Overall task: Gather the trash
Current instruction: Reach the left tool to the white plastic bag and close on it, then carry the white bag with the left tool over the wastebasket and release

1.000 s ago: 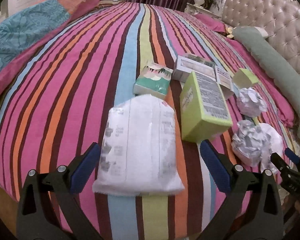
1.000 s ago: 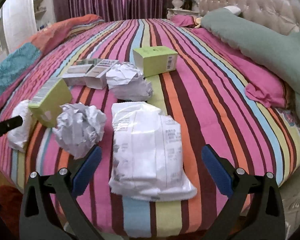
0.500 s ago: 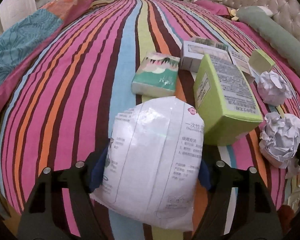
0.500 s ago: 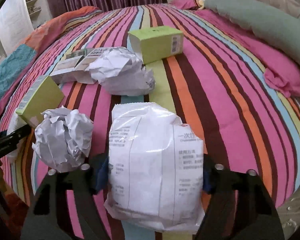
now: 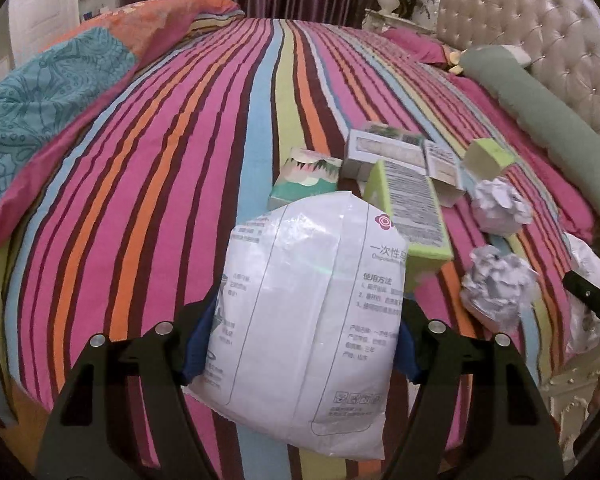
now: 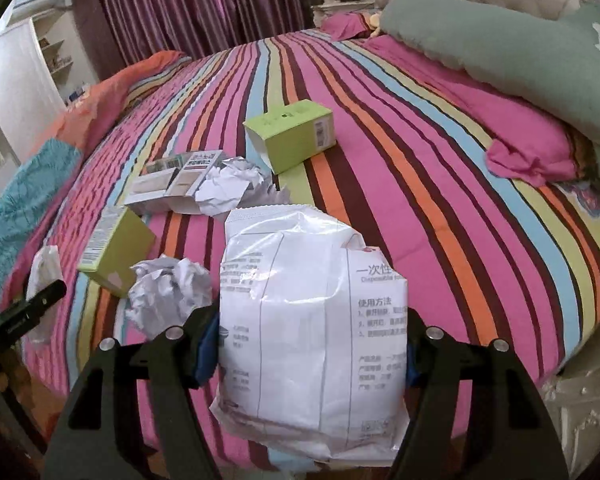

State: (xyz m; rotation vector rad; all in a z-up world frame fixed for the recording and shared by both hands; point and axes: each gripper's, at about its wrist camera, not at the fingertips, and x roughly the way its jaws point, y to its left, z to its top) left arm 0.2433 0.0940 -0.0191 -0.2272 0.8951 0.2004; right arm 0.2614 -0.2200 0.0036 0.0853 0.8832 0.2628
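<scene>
Each gripper, the left gripper [image 5: 302,344] and the right gripper [image 6: 306,350], pinches its own white plastic packet [image 5: 304,320] just above the striped bed [image 5: 140,200], so collecting has barely begun: boxes [image 6: 290,140] and crumpled paper balls [image 6: 168,296] lie uncollected.

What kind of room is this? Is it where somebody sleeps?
Yes, most likely a bedroom. There is a big bed with a striped bedspread, a tufted headboard behind a long green pillow, and purple curtains at the back.
</scene>
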